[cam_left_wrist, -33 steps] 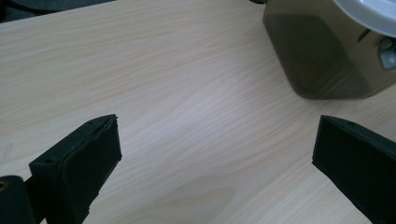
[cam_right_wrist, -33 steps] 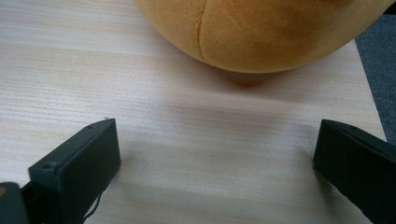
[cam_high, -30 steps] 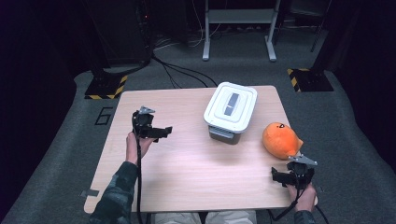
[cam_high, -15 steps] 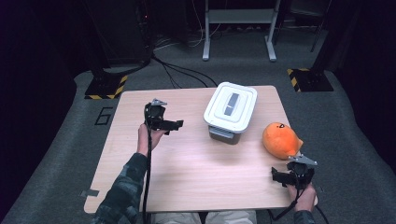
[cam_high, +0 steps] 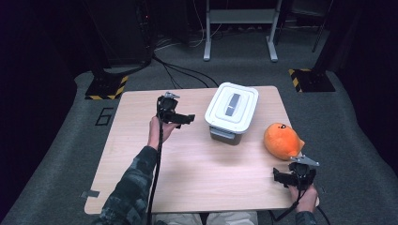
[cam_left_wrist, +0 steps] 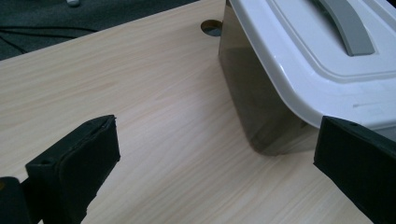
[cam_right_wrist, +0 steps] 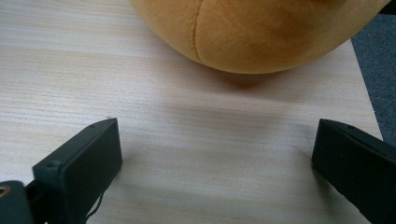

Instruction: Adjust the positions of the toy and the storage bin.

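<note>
While my left gripper (cam_high: 185,118) hangs over the table (cam_high: 187,173) with its jaws spread wide and nothing between them, the closest thing to those fingers (cam_left_wrist: 74,168) is the white-lidded bin (cam_high: 231,112), just off their tips on the far-jaw side. In the left gripper view, the bin's dark wall (cam_left_wrist: 254,102) stands right ahead of the gap, and the lid's rim hangs out over it, with the grey handle (cam_left_wrist: 348,28) on top further back. No contact, just bare wood between the jaws. There's a small round hole (cam_left_wrist: 212,27) in the tabletop beyond the bin's corner.

Over on my right gripper (cam_high: 281,177), same deal: jaws wide apart, holding nothing, fingers (cam_right_wrist: 79,172) sitting low near the table's front right corner. Straight ahead of them is the orange plush toy (cam_right_wrist: 243,32), near but not touching, its rounded underside resting on the wood with a seam running down it. From the high view the plush (cam_high: 281,139) sits between that gripper and the bin, close to the table's right edge, with grey carpet (cam_high: 356,140) past it.
</note>
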Tool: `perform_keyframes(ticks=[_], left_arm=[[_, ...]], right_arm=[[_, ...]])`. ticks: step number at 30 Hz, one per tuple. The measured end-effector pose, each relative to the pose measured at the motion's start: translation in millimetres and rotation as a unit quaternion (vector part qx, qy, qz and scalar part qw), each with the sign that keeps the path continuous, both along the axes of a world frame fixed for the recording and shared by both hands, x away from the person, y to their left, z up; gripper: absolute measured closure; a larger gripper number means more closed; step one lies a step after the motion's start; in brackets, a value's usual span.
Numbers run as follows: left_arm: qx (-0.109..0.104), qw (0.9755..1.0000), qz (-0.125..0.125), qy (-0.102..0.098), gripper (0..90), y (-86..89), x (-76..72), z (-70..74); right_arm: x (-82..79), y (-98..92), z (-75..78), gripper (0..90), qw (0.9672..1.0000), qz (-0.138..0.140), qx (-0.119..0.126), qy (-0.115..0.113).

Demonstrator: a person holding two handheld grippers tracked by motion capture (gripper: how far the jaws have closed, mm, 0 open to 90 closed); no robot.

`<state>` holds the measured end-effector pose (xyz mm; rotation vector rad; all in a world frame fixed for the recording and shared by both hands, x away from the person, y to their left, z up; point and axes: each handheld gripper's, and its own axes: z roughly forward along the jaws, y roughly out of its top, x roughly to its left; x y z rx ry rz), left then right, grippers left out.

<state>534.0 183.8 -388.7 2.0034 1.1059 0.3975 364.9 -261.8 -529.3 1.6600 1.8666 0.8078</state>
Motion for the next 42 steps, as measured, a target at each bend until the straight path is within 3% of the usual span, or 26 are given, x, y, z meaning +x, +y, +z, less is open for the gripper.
perform_keyframes(ticks=[8,17,25,31,36,42], left_arm=[[-0.001,0.9999,-0.014,0.001,0.0,-25.6,14.9,9.0],[-0.007,0.9999,-0.014,0.003,0.0,-45.8,28.7,13.0],[0.002,0.9996,-0.025,0.015,1.8,-63.4,36.8,5.8],[0.002,0.9993,-0.029,0.024,27.3,-71.2,37.3,-0.9],[0.007,0.9989,-0.032,0.033,38.8,-73.8,37.3,-5.4],[-0.006,0.9986,-0.041,0.033,51.3,-75.9,32.8,-8.0]], right_arm=[[0.0,-0.3,0.0,1.4,1.0000,-0.001,0.000,0.000],[-0.3,-0.8,0.0,3.2,1.0000,-0.005,0.000,-0.005],[-0.5,-1.2,0.0,3.6,1.0000,-0.004,-0.001,-0.005],[-0.7,-1.1,0.3,4.2,1.0000,-0.007,0.001,-0.004],[-0.7,-1.1,0.4,4.6,1.0000,-0.007,0.001,-0.005],[-0.9,-1.3,0.3,6.2,0.9999,-0.012,0.001,-0.008]])
